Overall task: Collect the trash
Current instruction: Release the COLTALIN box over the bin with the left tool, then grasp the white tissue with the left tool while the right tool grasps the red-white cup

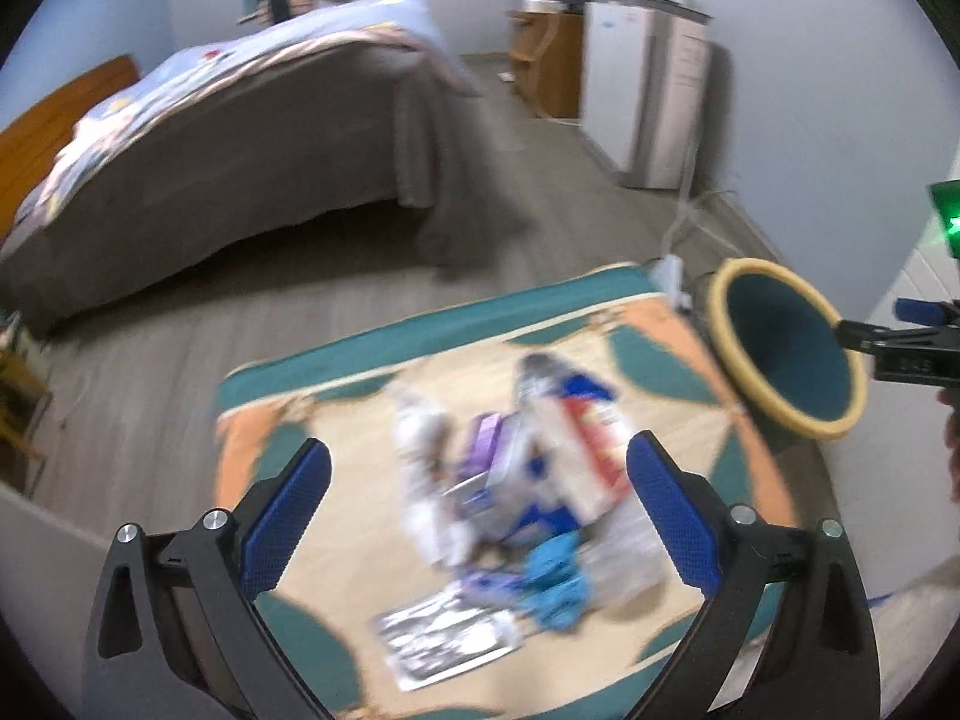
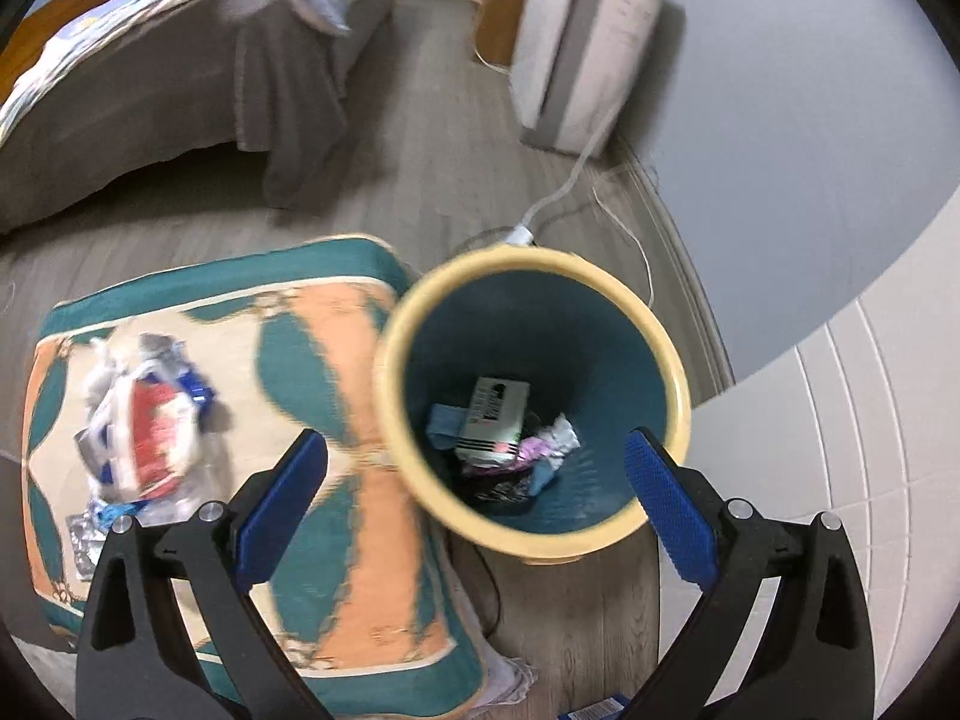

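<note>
While the trash pile [image 1: 510, 498] sits mid-rug [image 1: 336, 396], the bin [image 2: 534, 402] stands at its three o'clock, some scraps already inside. I judge one drop done; next comes a reach for the pile. My left gripper [image 1: 480, 516] hangs spread over it, empty. My right gripper [image 2: 477, 495], spread above the bin, holds nothing.

Both fisheye views are evenly, softly lit, without glare. Heavy motion blur is seen across the trash pile [image 1: 510, 498] and bin rim [image 2: 531, 402]. Edges are bent and vignetted black.
</note>
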A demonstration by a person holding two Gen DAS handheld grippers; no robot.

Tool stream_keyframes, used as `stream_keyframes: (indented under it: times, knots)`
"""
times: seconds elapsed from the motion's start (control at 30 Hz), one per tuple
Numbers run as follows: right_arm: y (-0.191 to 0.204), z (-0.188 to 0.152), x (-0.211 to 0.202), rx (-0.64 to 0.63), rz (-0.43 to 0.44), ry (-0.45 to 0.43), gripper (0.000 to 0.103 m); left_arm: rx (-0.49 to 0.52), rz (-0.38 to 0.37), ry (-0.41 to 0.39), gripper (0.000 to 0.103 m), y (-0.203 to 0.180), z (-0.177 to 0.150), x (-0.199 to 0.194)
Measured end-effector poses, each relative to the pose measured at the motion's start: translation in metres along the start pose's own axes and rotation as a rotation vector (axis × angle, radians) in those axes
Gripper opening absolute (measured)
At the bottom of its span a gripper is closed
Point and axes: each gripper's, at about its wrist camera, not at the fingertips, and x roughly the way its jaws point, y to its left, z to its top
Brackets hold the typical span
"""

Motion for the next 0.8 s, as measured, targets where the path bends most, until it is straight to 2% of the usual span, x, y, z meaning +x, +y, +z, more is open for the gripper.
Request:
stream_keyframes:
  times: [0.17, 0.27, 0.37, 0.5, 0.6, 0.67, 0.73, 0.8]
  knots:
    - [0.062, -0.005, -0.014, -0.044, 0.113, 0.006, 0.097, -0.123, 0.036, 0.018, 0.098, 0.044, -0.021, -0.003]
    - [0.091, -0.007, -0.014, -0.069, 0.145, 0.032, 0.097, -0.182, 0.067, 0.033, 0.098, 0.062, -0.032, 0.001]
    - [0.105, -0.004, -0.016, -0.055, 0.178, 0.038, 0.097, -0.216, 0.104, 0.05, 0.098, 0.078, -0.04, 0.005]
    - [0.105, 0.004, -0.012, 0.029, 0.242, 0.071, 0.097, -0.278, 0.112, 0.044, 0.098, 0.101, -0.046, 0.006]
    - [0.102, 0.005, -0.014, 0.048, 0.274, 0.009, 0.097, -0.295, 0.094, 0.049, 0.098, 0.108, -0.047, 0.009]
    - [0.101, 0.007, -0.009, 0.049, 0.275, 0.013, 0.097, -0.29, 0.071, 0.044, 0.098, 0.11, -0.047, 0.012]
    - [0.099, 0.008, -0.002, 0.062, 0.275, 0.031, 0.097, -0.275, 0.089, 0.029, 0.098, 0.109, -0.044, 0.014]
    - [0.099, 0.008, 0.006, 0.055, 0.232, 0.036, 0.097, -0.258, 0.107, 0.021, 0.098, 0.109, -0.042, 0.016]
